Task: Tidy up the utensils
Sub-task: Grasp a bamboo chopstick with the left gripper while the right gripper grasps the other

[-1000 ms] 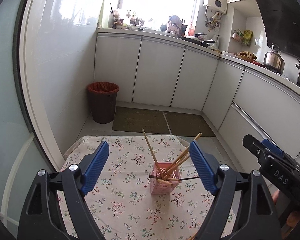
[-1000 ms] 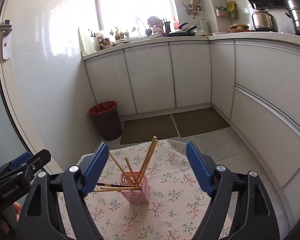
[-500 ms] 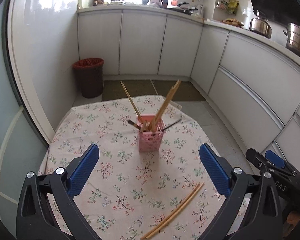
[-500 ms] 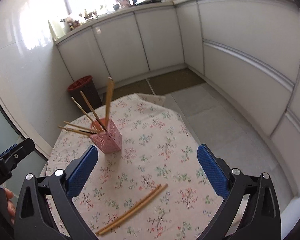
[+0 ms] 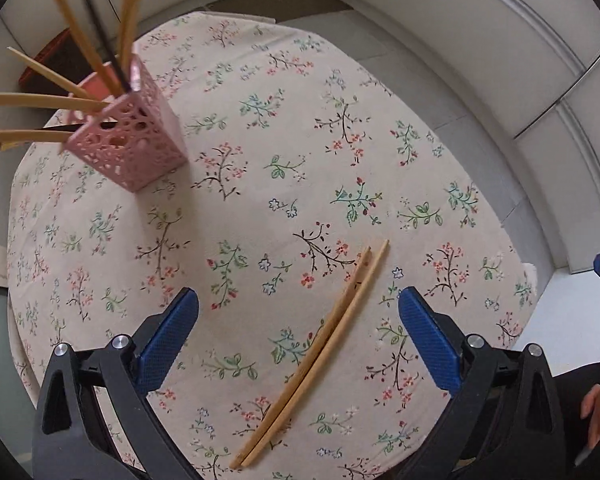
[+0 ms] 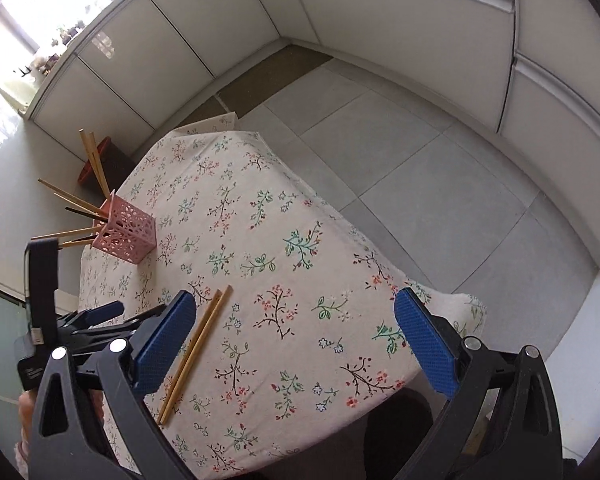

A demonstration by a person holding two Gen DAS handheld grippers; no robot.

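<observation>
on floral cloth, loose chopsticks, no writing legible

Soft daylight fills both views. In the right wrist view it pours from a window at the upper left, blown out to white, with glare on the cabinet doors below it. The flowered cloth is evenly lit; the pink holder casts only a faint shadow. Motion blur smears that holder and its chopsticks in the left wrist view, while the loose chopsticks look sharper. Fisheye distortion bends cabinet lines, and dark vignetting rings the corners.
</observation>
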